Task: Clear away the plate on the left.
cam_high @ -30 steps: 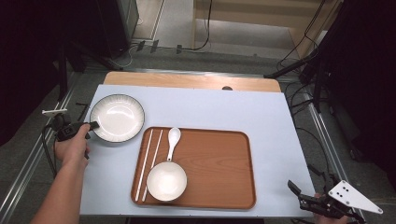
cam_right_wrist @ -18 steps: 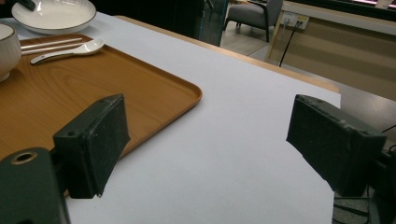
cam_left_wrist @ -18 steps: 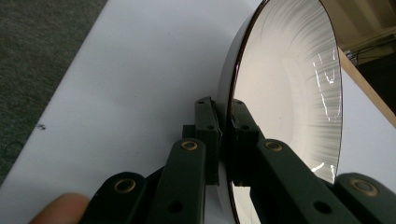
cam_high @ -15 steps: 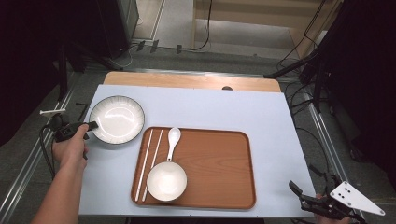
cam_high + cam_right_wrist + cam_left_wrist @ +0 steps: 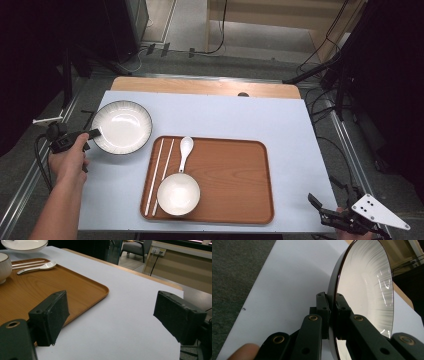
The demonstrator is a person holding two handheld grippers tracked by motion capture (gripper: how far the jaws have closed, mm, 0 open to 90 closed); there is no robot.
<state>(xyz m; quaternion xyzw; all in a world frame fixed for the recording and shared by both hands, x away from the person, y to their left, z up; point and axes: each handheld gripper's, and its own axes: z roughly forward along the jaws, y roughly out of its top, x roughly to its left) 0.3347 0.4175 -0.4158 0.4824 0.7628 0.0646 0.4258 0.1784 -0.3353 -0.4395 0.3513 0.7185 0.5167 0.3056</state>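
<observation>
A white plate with a dark rim [image 5: 121, 126] is at the table's left, beside the tray. My left gripper [image 5: 95, 133] is shut on its left rim, one jaw above and one below. In the left gripper view the pads clamp that rim [image 5: 332, 302], and the plate's white inside [image 5: 367, 290] spreads to the right. Whether the plate rests on the table I cannot tell. My right gripper [image 5: 320, 207] hangs at the table's near right corner with nothing in it. In the right gripper view the right gripper [image 5: 112, 312] has its jaws wide apart over bare table.
A wooden tray [image 5: 235, 175] lies in the middle front, carrying a small white bowl [image 5: 178, 194], a white spoon [image 5: 185, 150] and a pair of white chopsticks [image 5: 159, 170]. The light blue table top [image 5: 280, 120] ends in a wooden strip at the back. Cables and stands surround the table.
The plate and my left gripper have shifted very slightly to the left. The right gripper has kept still.
</observation>
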